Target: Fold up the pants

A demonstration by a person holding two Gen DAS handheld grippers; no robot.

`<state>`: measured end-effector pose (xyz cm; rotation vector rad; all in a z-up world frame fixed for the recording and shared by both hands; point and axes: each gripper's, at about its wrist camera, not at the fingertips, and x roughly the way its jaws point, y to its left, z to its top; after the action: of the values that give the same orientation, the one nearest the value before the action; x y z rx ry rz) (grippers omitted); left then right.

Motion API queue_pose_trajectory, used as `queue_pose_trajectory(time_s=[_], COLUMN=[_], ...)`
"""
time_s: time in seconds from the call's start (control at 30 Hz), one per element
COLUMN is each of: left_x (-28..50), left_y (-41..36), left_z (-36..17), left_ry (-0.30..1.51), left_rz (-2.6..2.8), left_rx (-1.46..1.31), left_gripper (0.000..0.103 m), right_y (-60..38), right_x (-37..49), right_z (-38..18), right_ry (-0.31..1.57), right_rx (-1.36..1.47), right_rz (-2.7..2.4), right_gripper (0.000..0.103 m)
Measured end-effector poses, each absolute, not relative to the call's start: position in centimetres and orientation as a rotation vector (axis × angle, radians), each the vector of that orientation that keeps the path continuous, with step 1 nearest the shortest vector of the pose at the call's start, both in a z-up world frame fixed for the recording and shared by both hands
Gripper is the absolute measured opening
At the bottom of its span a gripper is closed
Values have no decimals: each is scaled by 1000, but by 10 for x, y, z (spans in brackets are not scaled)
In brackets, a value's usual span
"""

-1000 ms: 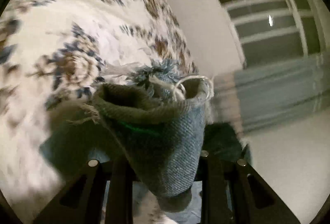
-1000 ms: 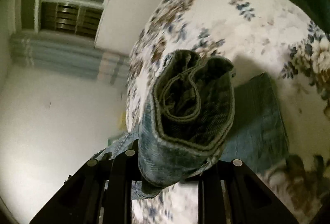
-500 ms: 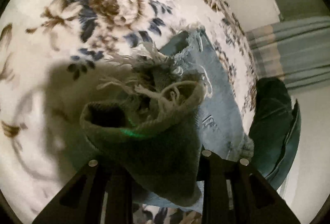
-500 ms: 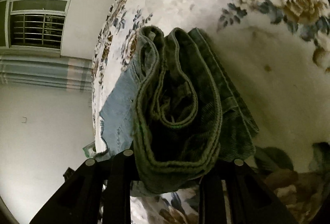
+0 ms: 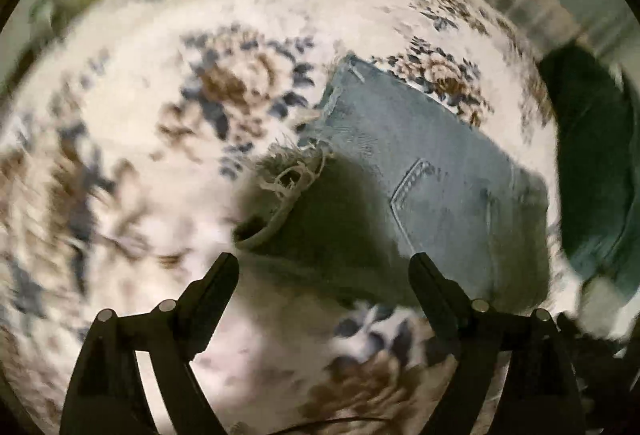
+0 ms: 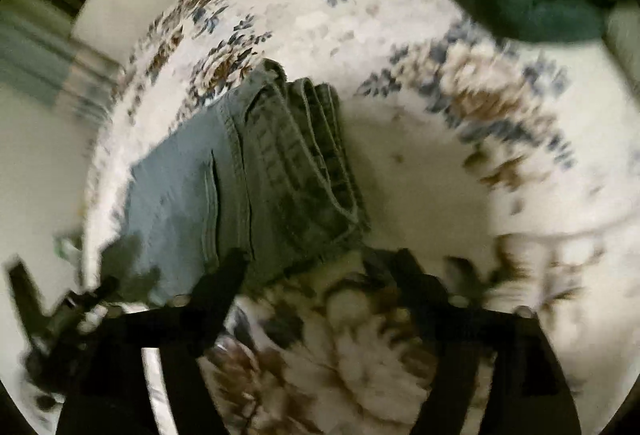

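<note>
Overall, floral bedspread (image 5: 120, 163) fills both views; heavy motion blur. Dark green cushion (image 5: 592, 171) sits at bed edge, just beside the pants. Denim pants (image 5: 432, 171) lie folded on the bedspread, back pocket up, frayed hem (image 5: 294, 171) on top toward left cam; right wrist view shows stacked waistband layers (image 6: 316, 147) at the fold's far side. Left gripper (image 5: 324, 267): jaws spread wide, nothing between, hovering just short of the hem end. Right gripper (image 6: 316, 275): jaws wide apart, empty, left finger overlapping the pants' near edge; contact can't be confirmed, blur.
</note>
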<state>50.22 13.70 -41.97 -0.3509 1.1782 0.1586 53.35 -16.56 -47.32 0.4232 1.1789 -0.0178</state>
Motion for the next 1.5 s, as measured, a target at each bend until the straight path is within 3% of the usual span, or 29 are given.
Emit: queue_pose_trajectory(time_s=[0.1, 0.43, 0.93, 1.2, 1.5], left_x=[491, 429, 262, 202, 175], left_y=[121, 84, 46, 39, 47], left_z=[-392, -284, -91, -39, -8], left_ry=[1161, 1039, 806, 761, 727], left_rz=[175, 156, 129, 101, 92], left_rx=[-235, -82, -39, -49, -27], left_gripper=[87, 87, 87, 87, 90], right_y=[-154, -141, -143, -144, -141], right_x=[505, 420, 229, 143, 92], right_z=[-439, -306, -84, -7, 34], right_ry=[1161, 991, 735, 668, 647], right_rx=[297, 111, 58, 19, 34], right_rz=[-69, -125, -45, -50, -63], right_gripper=[102, 103, 103, 103, 103])
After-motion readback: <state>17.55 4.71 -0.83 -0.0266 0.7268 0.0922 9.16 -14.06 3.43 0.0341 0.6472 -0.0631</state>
